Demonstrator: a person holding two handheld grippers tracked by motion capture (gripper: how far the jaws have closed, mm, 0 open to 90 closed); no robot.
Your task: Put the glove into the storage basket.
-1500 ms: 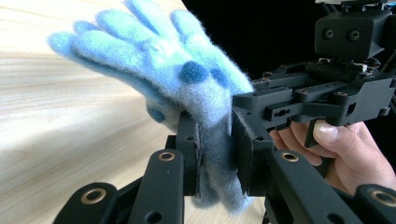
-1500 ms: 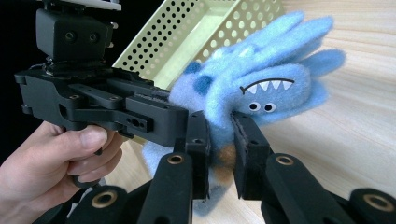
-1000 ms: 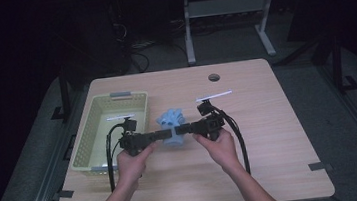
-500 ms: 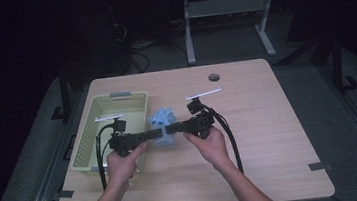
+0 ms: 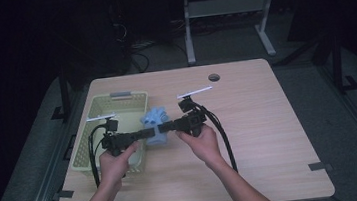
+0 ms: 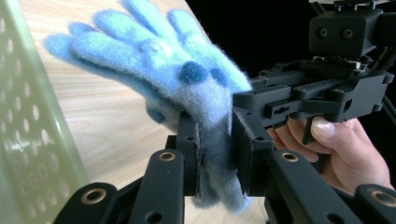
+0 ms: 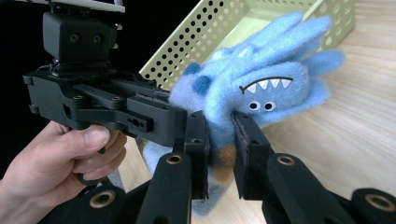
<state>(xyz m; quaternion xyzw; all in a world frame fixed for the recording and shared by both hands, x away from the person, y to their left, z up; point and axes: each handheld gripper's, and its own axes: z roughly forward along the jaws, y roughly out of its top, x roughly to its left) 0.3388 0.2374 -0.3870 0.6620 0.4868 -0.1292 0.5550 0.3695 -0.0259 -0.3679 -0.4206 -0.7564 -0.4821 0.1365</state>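
Note:
A pair of fuzzy blue gloves (image 5: pixel 154 120) with a toothy monster face (image 7: pixel 264 88) hangs between both grippers, just above the table beside the basket. My left gripper (image 5: pixel 148 133) is shut on the cuff, its jaws pinching the blue wool (image 6: pixel 215 126). My right gripper (image 5: pixel 163 128) comes from the opposite side and is shut on the same cuff (image 7: pixel 220 123). The glove fingers (image 6: pixel 154 51) fan out upward and away from both grippers. Each gripper view also shows the other gripper's black body close by, with a hand on its trigger.
A pale green perforated basket (image 5: pixel 98 109) stands on the left part of the wooden table (image 5: pixel 269 121), right next to the gloves. A round cable hole (image 5: pixel 214 77) lies near the far edge. Cables trail from both grippers.
Both hands have carried the gloves leftward, nearer the basket's right wall. Both grips stay as they were.

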